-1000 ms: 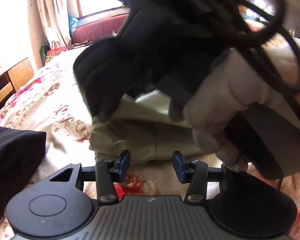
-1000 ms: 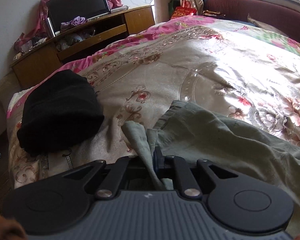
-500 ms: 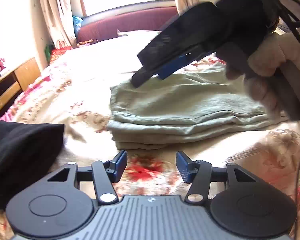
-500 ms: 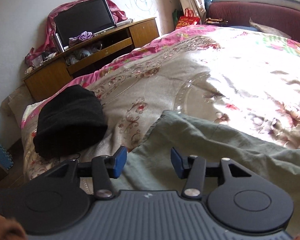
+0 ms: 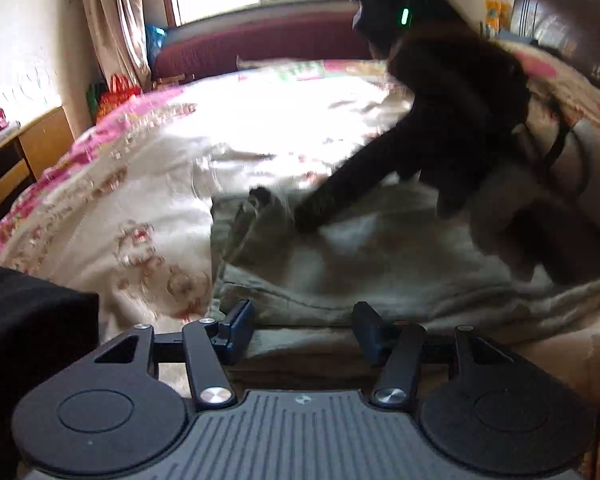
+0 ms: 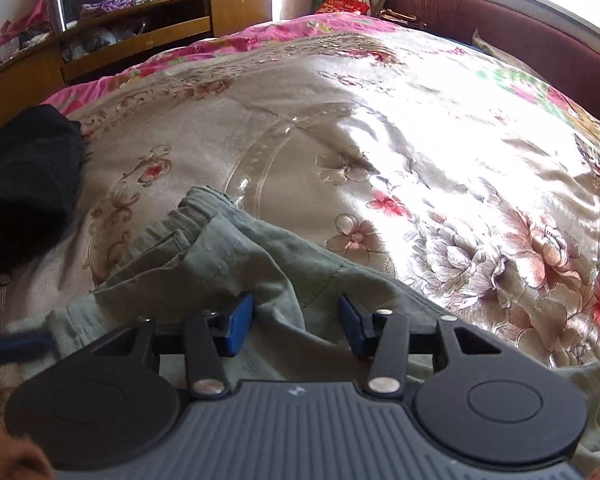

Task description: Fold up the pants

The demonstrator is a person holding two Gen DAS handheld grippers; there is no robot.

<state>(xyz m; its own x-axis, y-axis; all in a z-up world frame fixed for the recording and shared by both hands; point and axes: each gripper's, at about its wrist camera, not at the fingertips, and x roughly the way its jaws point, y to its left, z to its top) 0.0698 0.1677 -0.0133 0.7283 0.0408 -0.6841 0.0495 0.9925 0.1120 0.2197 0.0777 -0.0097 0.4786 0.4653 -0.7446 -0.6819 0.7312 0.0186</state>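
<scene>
While the olive pants (image 6: 236, 264) lay folded on the bed (image 6: 380, 128), right tool (image 6: 296, 320) sat over them, half-open after closing slightly, empty; pants ran 9-to-3; left tool (image 5: 304, 330) open, empty, at near edge.

Your right gripper (image 5: 308, 216) and the gloved hand (image 5: 500, 216) behind it smear with motion in the left view, so you cannot tell there how its fingers stand. That gripper hides part of the folded pants (image 5: 380, 264), whose right end runs off the frame. The black garment (image 6: 24, 184) is cut by the left edge in both views. The clutter on the wooden shelf (image 6: 140, 36) is too small to make out.
</scene>
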